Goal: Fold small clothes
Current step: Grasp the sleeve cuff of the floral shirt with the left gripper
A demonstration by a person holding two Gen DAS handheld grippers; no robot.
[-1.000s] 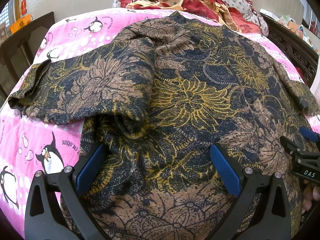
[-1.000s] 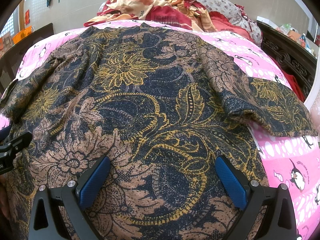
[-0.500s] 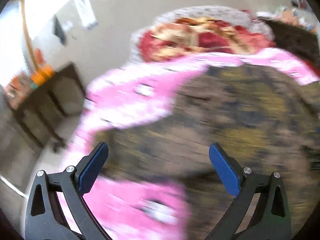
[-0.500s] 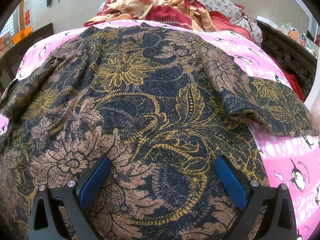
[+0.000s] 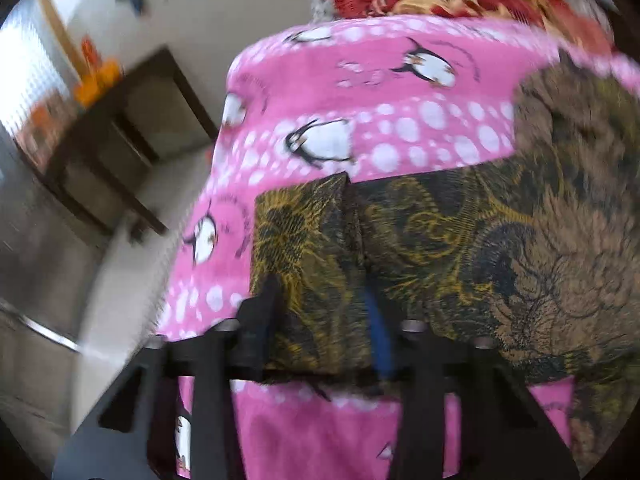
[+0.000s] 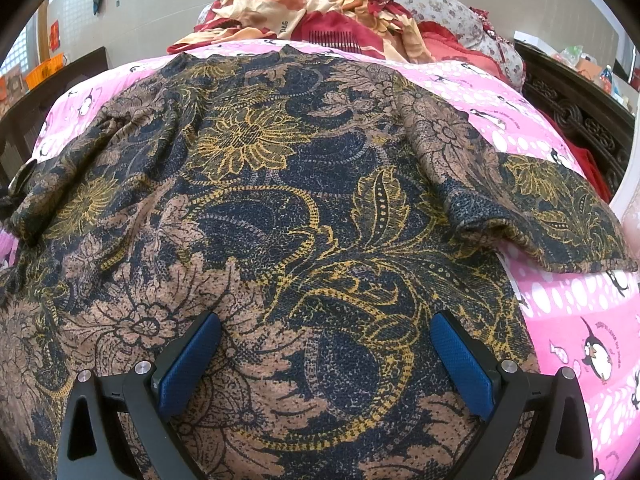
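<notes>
Left wrist: left hand-held gripper (image 5: 324, 320) closing around shirt sleeve (image 5: 304, 248); right hand-held gripper (image 6: 320, 364) wide apart.

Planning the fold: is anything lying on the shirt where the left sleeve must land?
Nothing visible lies on the shirt; only the open right tongs are over it. The left tongs are closing with the sleeve between them.

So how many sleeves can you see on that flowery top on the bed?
2. The right-side sleeve lies flat over the pink sheet; the left-side sleeve is bunched at the picture's left edge. Neither is fully hidden.
</notes>
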